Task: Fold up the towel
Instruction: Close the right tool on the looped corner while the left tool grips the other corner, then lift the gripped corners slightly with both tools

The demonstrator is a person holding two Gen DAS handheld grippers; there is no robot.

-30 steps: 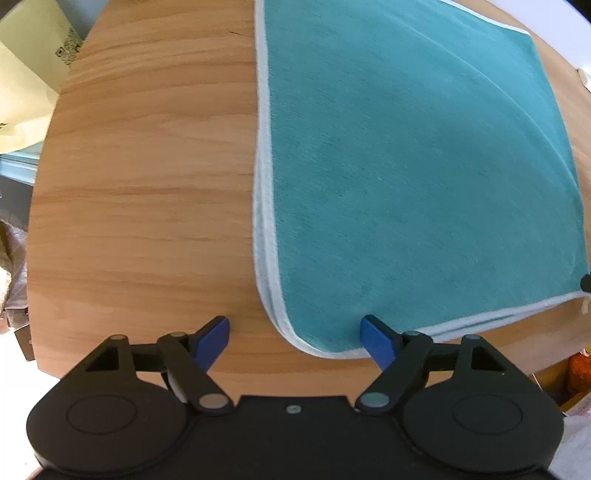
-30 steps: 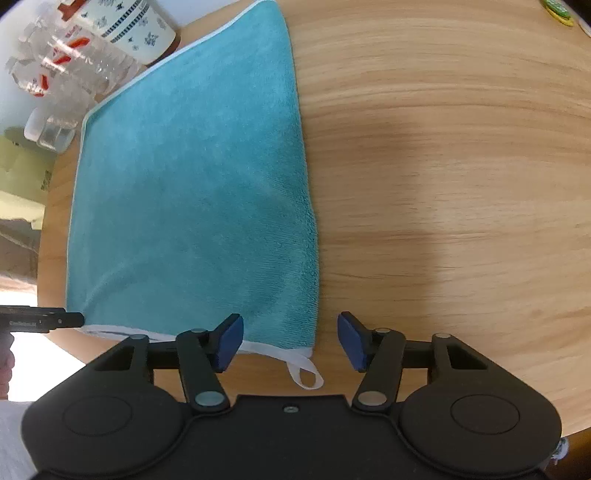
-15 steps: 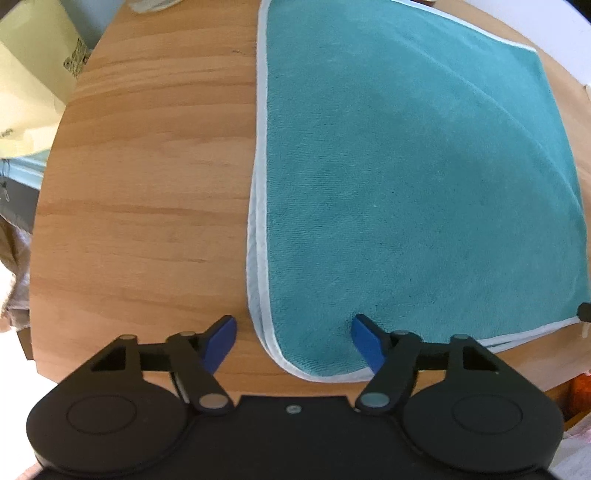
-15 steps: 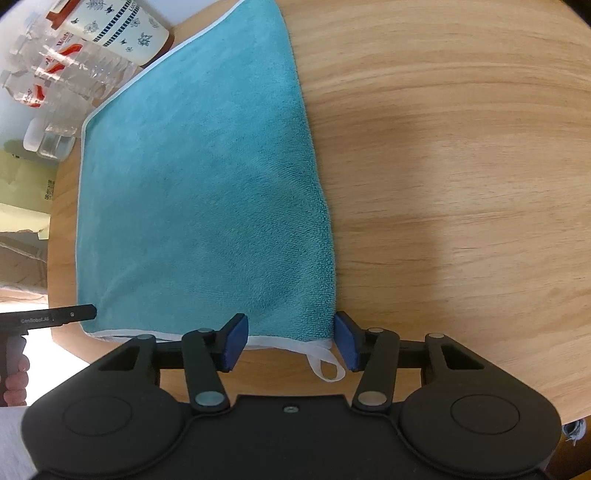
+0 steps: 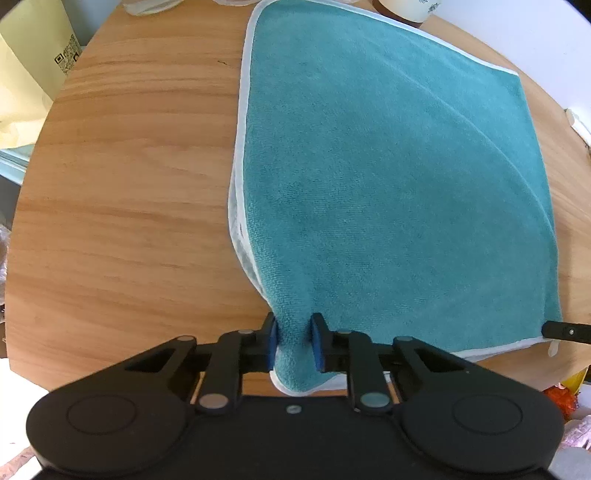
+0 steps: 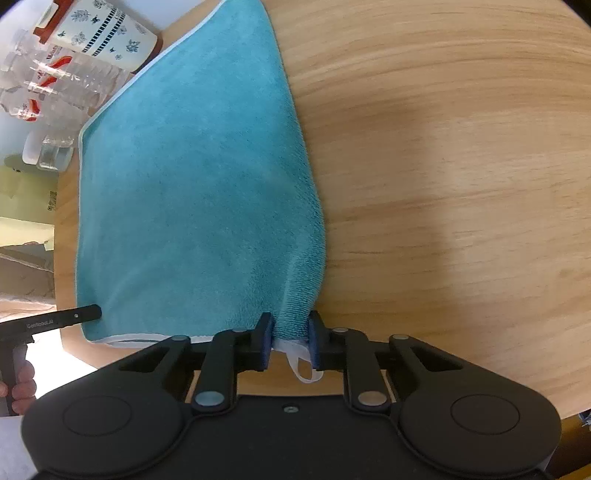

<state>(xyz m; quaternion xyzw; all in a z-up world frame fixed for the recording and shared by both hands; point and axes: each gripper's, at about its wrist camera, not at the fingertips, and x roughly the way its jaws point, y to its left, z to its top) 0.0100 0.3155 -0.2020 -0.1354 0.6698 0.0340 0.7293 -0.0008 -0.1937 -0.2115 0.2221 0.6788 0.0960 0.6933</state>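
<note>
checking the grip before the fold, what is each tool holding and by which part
Both hold the towel. The left tool pinches its near left corner; the right tool pinches its near right corner, just above the white loop.

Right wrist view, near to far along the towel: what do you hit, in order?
right gripper shut on the corner → white hanging loop → teal towel flat on the wooden table → patterned cup past the far edge.
</note>
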